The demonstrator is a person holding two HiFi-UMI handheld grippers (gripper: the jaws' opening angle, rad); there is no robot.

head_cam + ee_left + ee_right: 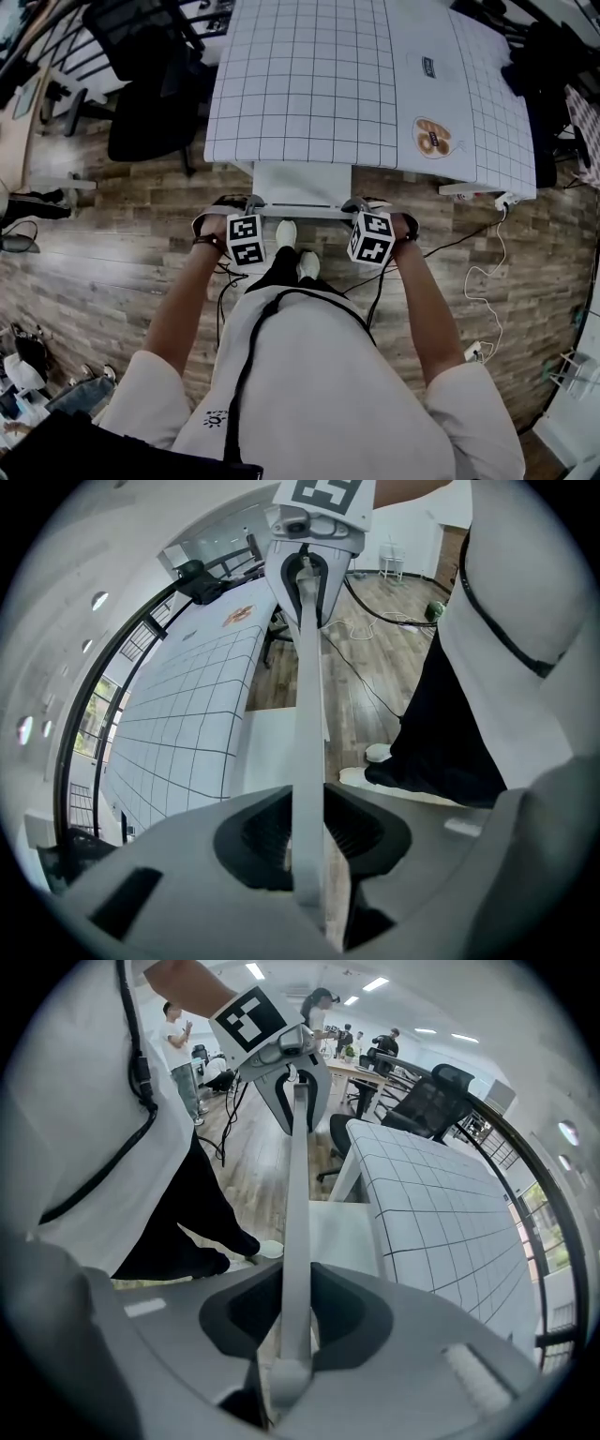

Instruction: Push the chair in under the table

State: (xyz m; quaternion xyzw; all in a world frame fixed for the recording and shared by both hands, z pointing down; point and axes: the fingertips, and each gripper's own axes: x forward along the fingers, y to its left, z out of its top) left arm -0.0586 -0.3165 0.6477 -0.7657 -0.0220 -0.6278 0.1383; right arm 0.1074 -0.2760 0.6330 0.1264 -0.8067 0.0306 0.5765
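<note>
Head view: the desk (309, 84) covers part of your chair (300, 183), its legs unseen; the desk's far edge runs off the top of the frame. The small label (427, 66) on it is too small for you to read.

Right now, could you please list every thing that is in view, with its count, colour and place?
table: one, white cloth with a dark grid, top of the head view.
chair: one, white, seat partly under the table's near edge.
office chair: one, black, left of the table.
round item: one, brown, on the table's right part; too small to identify.
cable: one, white, on the floor at the right.
floor: brown wood planks.
bystanders: several, far back in the right gripper view.
shoes: two, white, on the floor between the grippers.
left gripper: one, grey, shut on the chair's back rail.
right gripper: one, grey, shut on the same rail.
</note>
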